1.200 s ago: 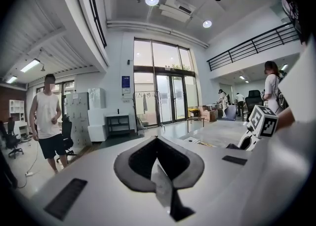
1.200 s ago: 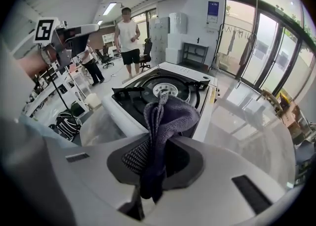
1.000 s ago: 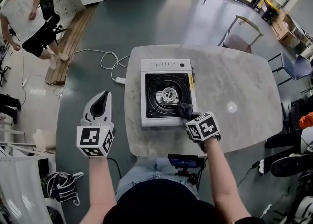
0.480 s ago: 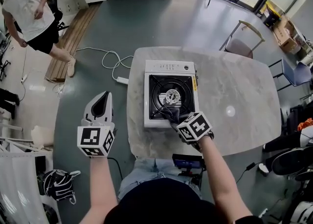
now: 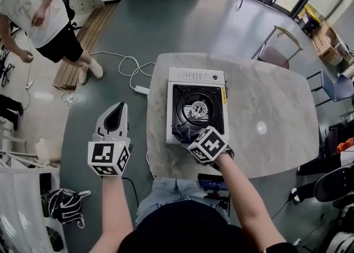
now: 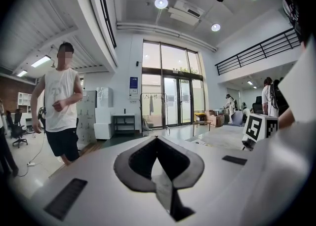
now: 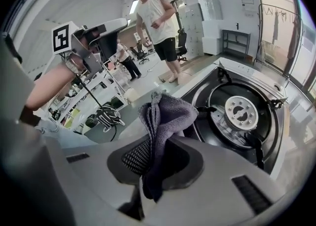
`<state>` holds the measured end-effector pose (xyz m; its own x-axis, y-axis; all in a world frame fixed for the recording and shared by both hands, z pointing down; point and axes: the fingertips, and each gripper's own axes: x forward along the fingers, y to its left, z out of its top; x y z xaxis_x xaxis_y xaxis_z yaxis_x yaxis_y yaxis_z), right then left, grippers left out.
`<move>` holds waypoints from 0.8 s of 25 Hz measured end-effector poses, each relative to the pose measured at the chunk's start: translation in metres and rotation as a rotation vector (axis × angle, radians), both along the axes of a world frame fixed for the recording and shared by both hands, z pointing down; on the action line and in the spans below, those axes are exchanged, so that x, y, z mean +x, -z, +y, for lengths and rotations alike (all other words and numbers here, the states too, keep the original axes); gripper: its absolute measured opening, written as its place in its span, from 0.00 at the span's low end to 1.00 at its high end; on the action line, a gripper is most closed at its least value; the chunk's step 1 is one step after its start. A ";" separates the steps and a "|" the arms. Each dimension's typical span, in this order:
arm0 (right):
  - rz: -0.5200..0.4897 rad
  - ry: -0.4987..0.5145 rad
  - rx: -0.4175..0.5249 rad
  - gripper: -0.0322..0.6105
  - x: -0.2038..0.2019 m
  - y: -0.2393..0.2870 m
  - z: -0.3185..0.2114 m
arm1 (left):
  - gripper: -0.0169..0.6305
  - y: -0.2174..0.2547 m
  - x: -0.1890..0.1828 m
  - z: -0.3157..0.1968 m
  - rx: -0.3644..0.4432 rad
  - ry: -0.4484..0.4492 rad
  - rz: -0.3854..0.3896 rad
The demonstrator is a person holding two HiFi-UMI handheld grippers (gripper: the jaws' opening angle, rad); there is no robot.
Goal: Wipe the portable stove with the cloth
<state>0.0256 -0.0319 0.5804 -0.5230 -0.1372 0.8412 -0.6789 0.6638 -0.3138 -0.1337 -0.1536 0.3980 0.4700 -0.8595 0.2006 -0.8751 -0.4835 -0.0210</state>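
The right gripper (image 5: 187, 136) has its fingers clamped on the grey cloth (image 7: 165, 114), which sits at the near-left corner of the portable stove (image 5: 196, 74), close to the near edge of the surface (image 5: 271, 97); bare surface lies right of the stove; the left gripper (image 5: 115, 112), fingers together and empty, hangs beyond the left edge, over the floor (image 5: 110, 36).

The white portable stove (image 5: 197, 108), black burner pan uppermost, sits flat on the marble table (image 5: 265, 103), and the bunched grey cloth (image 7: 165, 116), clamped in the right gripper (image 7: 159, 143), rests at its near left corner.
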 end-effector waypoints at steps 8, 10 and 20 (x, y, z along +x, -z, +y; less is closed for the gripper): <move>0.052 0.184 0.075 0.15 -0.045 0.001 0.009 | 0.04 0.002 -0.005 0.000 0.002 0.012 0.006; 0.058 0.232 0.089 0.15 -0.063 0.002 0.012 | 0.04 0.002 -0.007 0.000 0.002 0.014 0.003; 0.089 0.310 0.174 0.15 -0.087 0.004 -0.030 | 0.04 -0.001 -0.013 -0.001 -0.005 0.040 0.003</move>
<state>-0.0618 -0.0618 0.5760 -0.4879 -0.1285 0.8634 -0.4566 0.8805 -0.1270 -0.1464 -0.1544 0.3992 0.4363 -0.8764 0.2038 -0.8936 -0.4486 -0.0160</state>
